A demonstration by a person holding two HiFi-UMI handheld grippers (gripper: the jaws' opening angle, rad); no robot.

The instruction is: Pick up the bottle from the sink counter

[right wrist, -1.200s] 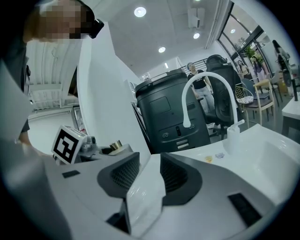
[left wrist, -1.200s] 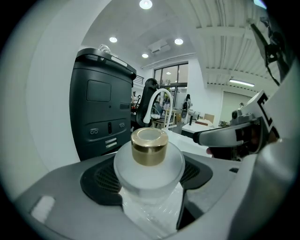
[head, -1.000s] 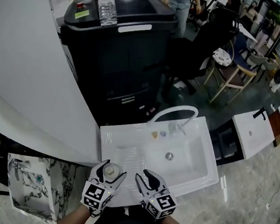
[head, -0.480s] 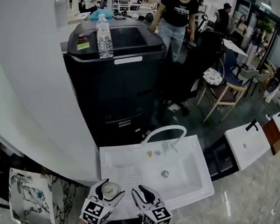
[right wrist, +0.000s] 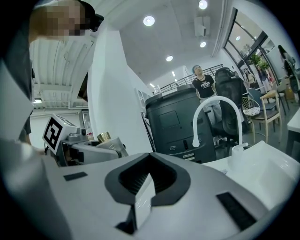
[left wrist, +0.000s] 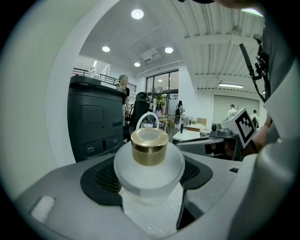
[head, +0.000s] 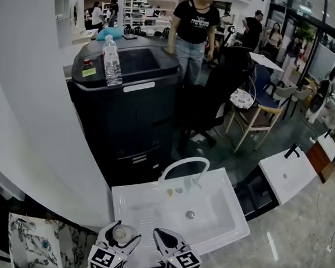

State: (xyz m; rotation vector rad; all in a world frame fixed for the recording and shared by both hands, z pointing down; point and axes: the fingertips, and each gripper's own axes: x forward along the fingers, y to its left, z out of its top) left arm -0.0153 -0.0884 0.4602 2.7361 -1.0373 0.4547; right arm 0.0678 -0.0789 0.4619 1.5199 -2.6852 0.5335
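- Left gripper clamps a frosted, round-shouldered bottle with a shiny gold cap, at the near left corner of the sink.
- Right gripper, just beside it, closes its jaws together on nothing (dark ribbed pads).
- The sink is glossy white, with an arched faucet at its back edge.
- A boxy black machine stands behind the sink.

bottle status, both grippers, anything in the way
Left gripper jaws shut on the gold-capped bottle, at the sink counter. Right gripper shut, empty, beside it. Nothing over the bottle; faucet well back.
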